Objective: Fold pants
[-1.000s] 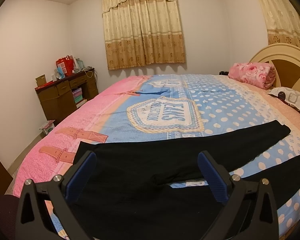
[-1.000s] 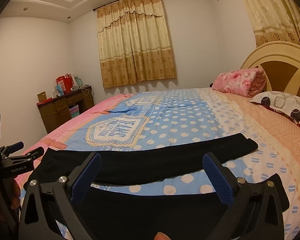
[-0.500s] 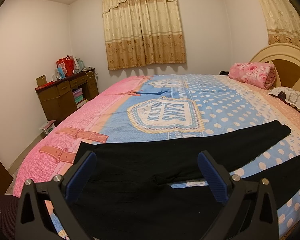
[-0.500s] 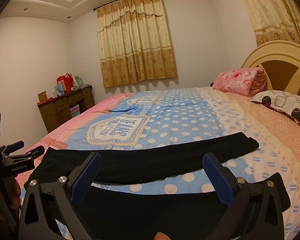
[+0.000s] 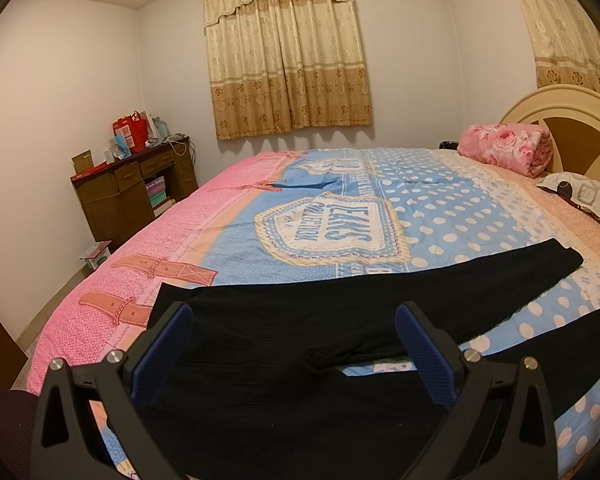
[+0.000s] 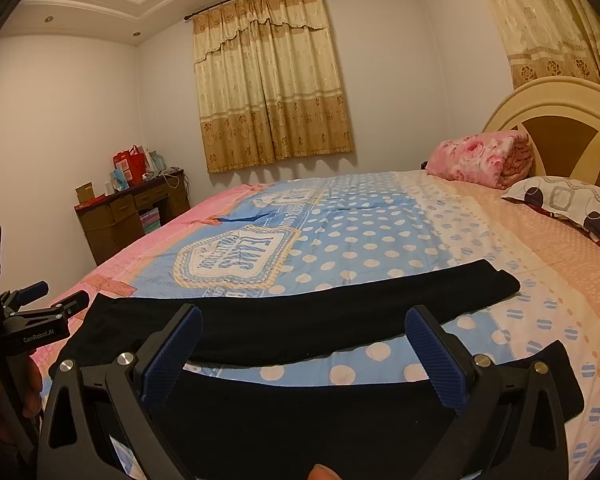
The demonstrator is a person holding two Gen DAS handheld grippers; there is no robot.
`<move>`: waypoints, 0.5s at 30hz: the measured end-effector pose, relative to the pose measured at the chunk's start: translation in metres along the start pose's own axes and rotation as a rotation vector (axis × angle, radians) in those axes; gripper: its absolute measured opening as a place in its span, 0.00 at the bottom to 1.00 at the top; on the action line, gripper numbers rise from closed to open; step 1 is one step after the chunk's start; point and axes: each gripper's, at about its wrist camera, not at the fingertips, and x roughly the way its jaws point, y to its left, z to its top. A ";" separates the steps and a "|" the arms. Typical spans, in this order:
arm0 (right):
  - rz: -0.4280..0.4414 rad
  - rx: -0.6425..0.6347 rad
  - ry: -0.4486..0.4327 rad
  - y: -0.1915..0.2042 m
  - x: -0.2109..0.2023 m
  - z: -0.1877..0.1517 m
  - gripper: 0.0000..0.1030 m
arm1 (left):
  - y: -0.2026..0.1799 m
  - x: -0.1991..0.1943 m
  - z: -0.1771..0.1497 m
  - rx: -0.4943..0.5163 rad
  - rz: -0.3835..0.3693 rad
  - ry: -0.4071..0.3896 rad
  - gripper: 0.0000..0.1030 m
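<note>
Black pants (image 5: pixel 340 320) spread flat on bed (image 5: pixel 440 208), long axis left to right, just beyond both grippers. Left gripper (image 5: pixel 292 344) near waist, right gripper (image 6: pixel 304 344) near legs. Fingers (image 6: pixel 432 356) wide open, holding nothing

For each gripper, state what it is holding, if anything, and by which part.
Nothing is held. The left gripper and the right gripper are both open above the black pants spread on the bed.

- A big bed (image 5: pixel 440 208) with a blue, dotted cover.
- A rolled pink flower blanket (image 5: pixel 506 150).
- A spotted pillow (image 6: pixel 572 204).
- Yellow curtains (image 5: pixel 286 52).
- A brown desk (image 5: pixel 134 188).
</note>
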 end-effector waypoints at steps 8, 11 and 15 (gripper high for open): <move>-0.001 0.002 0.007 -0.002 0.003 -0.002 0.99 | 0.002 0.001 -0.002 0.001 0.004 0.001 1.00; -0.002 0.002 0.013 -0.003 0.005 -0.003 0.99 | 0.005 0.005 -0.007 0.002 0.009 0.005 1.00; -0.002 0.013 0.026 -0.008 0.010 -0.002 0.99 | 0.008 0.013 -0.013 0.007 0.015 0.020 1.00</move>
